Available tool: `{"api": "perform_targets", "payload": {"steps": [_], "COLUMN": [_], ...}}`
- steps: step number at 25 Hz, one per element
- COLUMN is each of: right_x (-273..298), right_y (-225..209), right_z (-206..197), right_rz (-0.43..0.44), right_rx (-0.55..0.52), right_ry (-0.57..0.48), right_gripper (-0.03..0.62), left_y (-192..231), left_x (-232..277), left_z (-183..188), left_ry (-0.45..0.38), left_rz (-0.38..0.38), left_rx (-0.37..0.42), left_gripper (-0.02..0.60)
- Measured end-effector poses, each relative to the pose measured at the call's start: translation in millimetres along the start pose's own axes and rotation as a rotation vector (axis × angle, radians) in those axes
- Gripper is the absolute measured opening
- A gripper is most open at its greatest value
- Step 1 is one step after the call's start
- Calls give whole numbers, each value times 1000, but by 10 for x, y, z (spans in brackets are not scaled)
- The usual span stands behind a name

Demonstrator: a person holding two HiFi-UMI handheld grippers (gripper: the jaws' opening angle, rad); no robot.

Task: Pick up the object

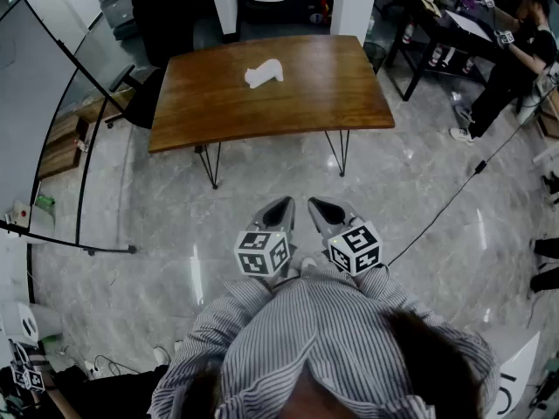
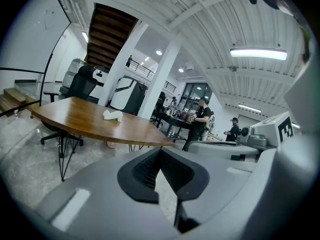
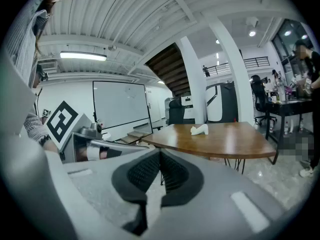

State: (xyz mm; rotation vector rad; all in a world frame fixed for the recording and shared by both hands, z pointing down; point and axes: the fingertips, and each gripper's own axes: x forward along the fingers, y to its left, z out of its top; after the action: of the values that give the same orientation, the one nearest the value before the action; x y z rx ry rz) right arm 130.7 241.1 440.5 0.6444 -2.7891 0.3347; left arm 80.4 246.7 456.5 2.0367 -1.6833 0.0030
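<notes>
The left gripper [image 1: 281, 206] and right gripper [image 1: 316, 206] have their fingers pressed together and hold nothing. The white object [image 1: 264, 74] lies on the brown table [image 1: 349, 94], well apart from them. It is too small to name, maybe a toy.

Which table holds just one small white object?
The curved brown wooden table on thin legs carries the small white object; the black desk at upper right is cluttered.
</notes>
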Motion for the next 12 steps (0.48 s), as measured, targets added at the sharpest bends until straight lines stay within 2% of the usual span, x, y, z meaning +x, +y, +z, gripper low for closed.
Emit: {"api": "perform_targets", "payload": {"steps": [12], "right_x": [201], "right_y": [6], "right_z": [24], "right_rz": [56], "right_rx": [-34], "right_ry": [9], "right_gripper": [2], "left_y": [108], "left_x": [117], "left_z": [-26], "left_ry": [17], "left_rz": [29], "left_rx": [13], "left_gripper": [3]}}
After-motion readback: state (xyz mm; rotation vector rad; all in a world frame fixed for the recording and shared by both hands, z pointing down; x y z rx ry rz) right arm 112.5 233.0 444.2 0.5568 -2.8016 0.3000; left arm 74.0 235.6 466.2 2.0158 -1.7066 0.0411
